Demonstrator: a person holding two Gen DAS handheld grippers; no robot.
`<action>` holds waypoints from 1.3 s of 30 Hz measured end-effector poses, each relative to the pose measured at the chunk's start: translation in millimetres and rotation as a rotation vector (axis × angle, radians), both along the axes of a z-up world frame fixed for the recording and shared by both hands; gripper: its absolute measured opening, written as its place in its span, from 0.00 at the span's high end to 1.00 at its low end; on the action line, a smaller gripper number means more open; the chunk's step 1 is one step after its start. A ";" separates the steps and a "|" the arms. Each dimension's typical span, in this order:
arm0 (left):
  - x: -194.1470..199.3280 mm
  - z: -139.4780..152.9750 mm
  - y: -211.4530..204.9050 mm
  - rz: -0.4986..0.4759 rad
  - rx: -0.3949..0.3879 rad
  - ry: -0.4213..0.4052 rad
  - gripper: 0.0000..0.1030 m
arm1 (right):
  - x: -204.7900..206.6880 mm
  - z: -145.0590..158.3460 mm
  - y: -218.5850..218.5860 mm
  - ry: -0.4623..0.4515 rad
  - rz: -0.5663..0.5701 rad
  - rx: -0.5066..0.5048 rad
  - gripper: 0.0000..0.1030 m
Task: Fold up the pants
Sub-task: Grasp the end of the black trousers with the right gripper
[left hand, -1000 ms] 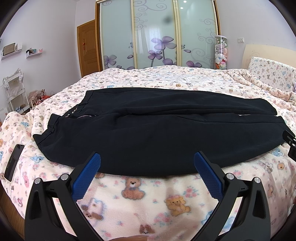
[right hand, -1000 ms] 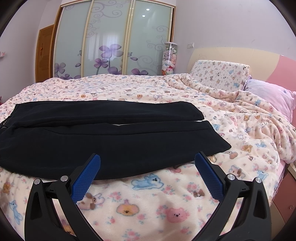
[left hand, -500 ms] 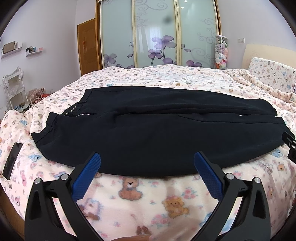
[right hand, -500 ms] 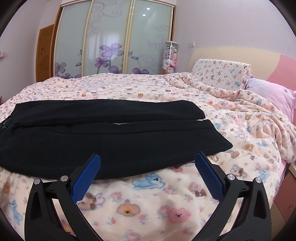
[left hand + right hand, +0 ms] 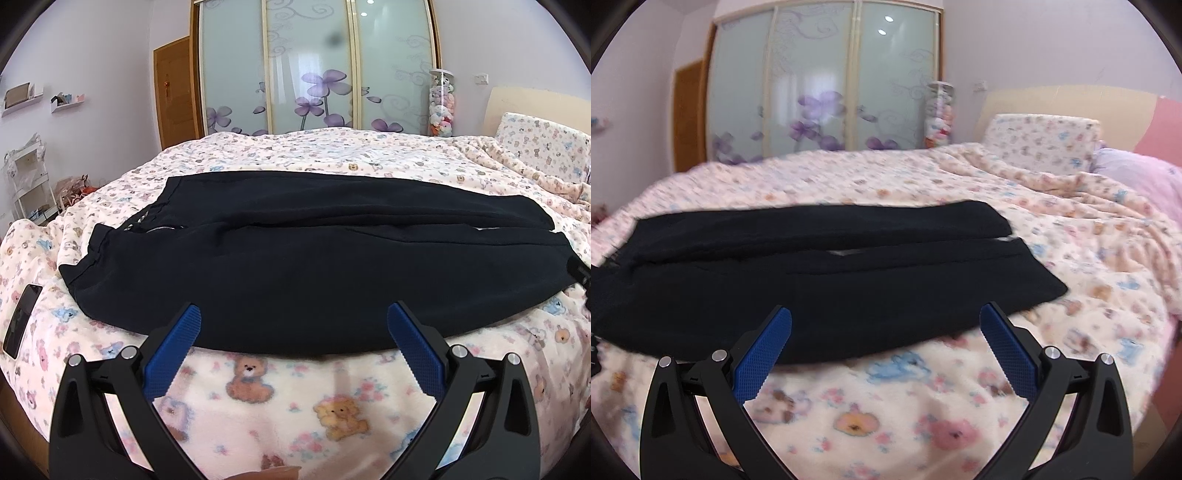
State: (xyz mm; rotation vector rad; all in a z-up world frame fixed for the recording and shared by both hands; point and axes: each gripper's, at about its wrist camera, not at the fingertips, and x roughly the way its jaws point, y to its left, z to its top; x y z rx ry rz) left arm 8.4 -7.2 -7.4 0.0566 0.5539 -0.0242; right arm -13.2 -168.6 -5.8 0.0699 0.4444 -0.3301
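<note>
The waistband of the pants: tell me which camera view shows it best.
The left wrist view. There the waistband lies sharp at the left end of the black pants, with the open zipper beside it. The right wrist view is blurred and cuts that end off at its left edge; it shows the leg ends instead.

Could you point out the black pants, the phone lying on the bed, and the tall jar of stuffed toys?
Black fabric pants [image 5: 303, 266]: left wrist view, middle of the near leg.
Dark flat phone [image 5: 22, 320]: left wrist view, centre of its screen.
Tall clear jar of stuffed toys [image 5: 441, 107]: left wrist view, middle of its wall.
</note>
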 end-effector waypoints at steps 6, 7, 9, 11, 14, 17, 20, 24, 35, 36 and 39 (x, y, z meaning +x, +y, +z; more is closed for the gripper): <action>11.6 16.3 -0.1 0.057 -0.006 -0.084 0.02 | 14.1 32.3 -35.8 -0.076 0.322 0.136 0.01; 15.7 19.9 0.6 0.043 -0.042 -0.086 0.02 | 18.0 36.1 -47.8 -0.072 0.329 0.161 0.01; 24.8 24.3 0.3 0.003 -0.133 -0.097 0.02 | 35.5 47.4 -82.5 -0.060 0.332 0.252 0.01; 32.7 23.2 -3.2 -0.007 -0.163 -0.108 0.02 | 61.0 57.8 -129.6 -0.044 0.292 0.352 0.01; 36.4 14.3 -14.8 0.016 -0.089 -0.145 0.02 | 105.2 61.5 -196.2 0.021 0.235 0.451 0.01; 40.4 9.1 -22.7 0.000 -0.069 -0.151 0.02 | 143.6 55.5 -243.2 0.063 0.188 0.516 0.01; 45.4 5.7 -31.1 -0.010 -0.045 -0.141 0.02 | 179.9 43.1 -283.3 0.100 0.135 0.555 0.01; 53.9 -0.6 -35.7 -0.038 -0.028 -0.096 0.02 | 216.4 26.1 -328.1 0.076 0.057 0.592 0.16; 58.3 -12.7 -33.9 -0.127 -0.087 -0.035 0.02 | 290.8 -16.2 -361.8 0.194 -0.117 0.424 0.31; 58.8 -13.3 -34.1 -0.125 -0.086 -0.032 0.02 | 293.8 -20.1 -362.2 0.211 -0.116 0.422 0.33; 61.6 -15.1 -36.0 -0.121 -0.077 -0.013 0.02 | 302.5 -38.3 -365.2 0.262 -0.110 0.455 0.48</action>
